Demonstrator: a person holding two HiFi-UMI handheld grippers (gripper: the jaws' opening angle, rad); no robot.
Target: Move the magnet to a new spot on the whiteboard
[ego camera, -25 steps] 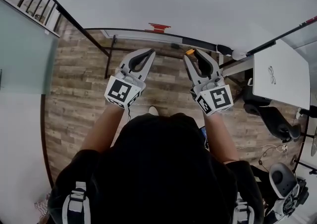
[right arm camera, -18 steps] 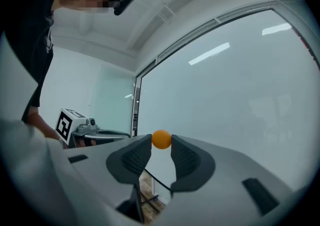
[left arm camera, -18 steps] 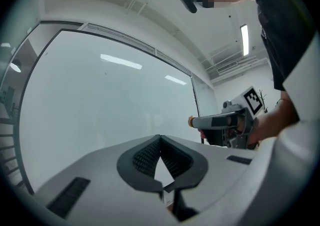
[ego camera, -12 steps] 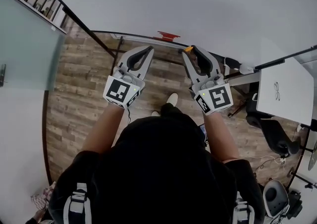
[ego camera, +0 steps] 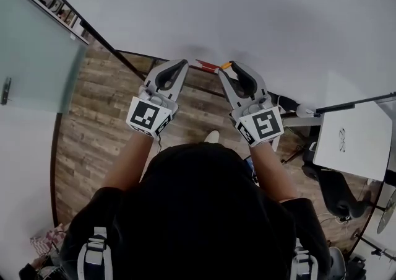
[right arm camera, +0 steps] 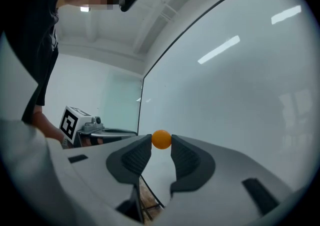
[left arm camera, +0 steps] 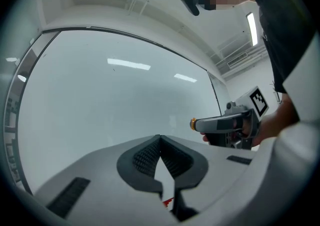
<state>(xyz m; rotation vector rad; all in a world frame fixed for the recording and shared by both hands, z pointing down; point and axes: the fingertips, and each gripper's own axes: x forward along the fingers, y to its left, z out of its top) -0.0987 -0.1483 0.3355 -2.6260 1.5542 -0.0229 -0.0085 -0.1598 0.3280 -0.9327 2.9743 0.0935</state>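
A small round orange magnet is pinched between the tips of my right gripper, held in front of the whiteboard. In the head view the magnet shows as an orange dot at the right gripper's tips, close to the board's lower edge. My left gripper is beside it to the left, its jaws closed together with nothing between them. The left gripper points at the board, and the right gripper with the magnet appears at its right.
A red object lies at the whiteboard's lower edge between the grippers. A glass partition stands on the left. A white table and a black chair are at the right. Wood floor lies below.
Both grippers have moved up and closer to the whiteboard, and the view has shifted toward the board. The right gripper still holds the orange magnet.
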